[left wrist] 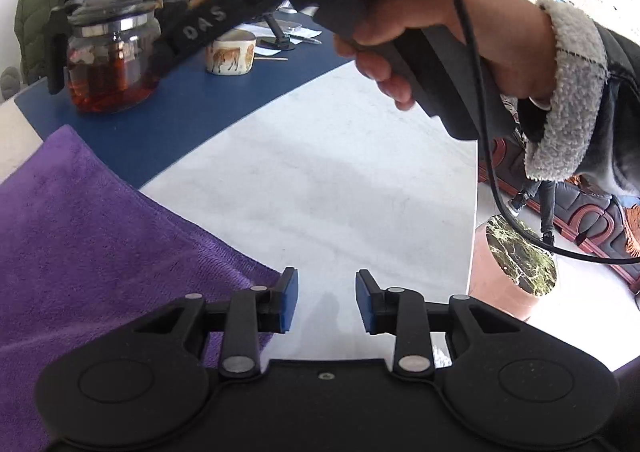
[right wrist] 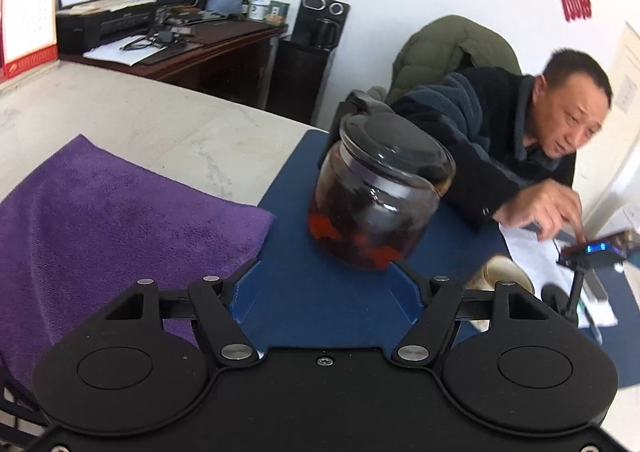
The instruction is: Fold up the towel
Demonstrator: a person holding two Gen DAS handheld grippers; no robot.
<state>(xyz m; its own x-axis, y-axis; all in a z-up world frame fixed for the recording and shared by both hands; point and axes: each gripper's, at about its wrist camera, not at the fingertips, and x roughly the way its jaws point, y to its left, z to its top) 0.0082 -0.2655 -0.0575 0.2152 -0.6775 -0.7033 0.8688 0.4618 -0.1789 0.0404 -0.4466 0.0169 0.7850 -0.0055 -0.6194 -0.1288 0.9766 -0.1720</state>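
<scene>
Plainly, the purple towel (left wrist: 92, 236) lay flat on the pale counter (left wrist: 320, 188), and neither pair of tongs held it. In the left wrist view its near edge ran diagonally down to the left tongs (left wrist: 327, 302), whose blue-padded fingers stood a little apart with only bare counter between them; one pad sat just at the towel's hem without clamping it. The right tongs (right wrist: 322, 288) were spread wide, with nothing between the fingers, hanging over the blue mat (right wrist: 304, 292) just beside the towel's corner (right wrist: 264, 218). A hand (left wrist: 452, 48) with a fleece cuff gripped the handle of that right tool above the counter.

How many layers the cloth had could not be told. The smooth face and a rounded-looking far edge in the right wrist view would suit a towel already doubled over and let go, but they would equally suit a single sheet spread out and waiting for its corners to be taken. Much of it lay outside both views, so its full outline stayed unknown. A glass teapot (right wrist: 378, 192) and a mug (left wrist: 231, 56) stood close on the mat, near enough to matter if the cloth were swung that way
</scene>
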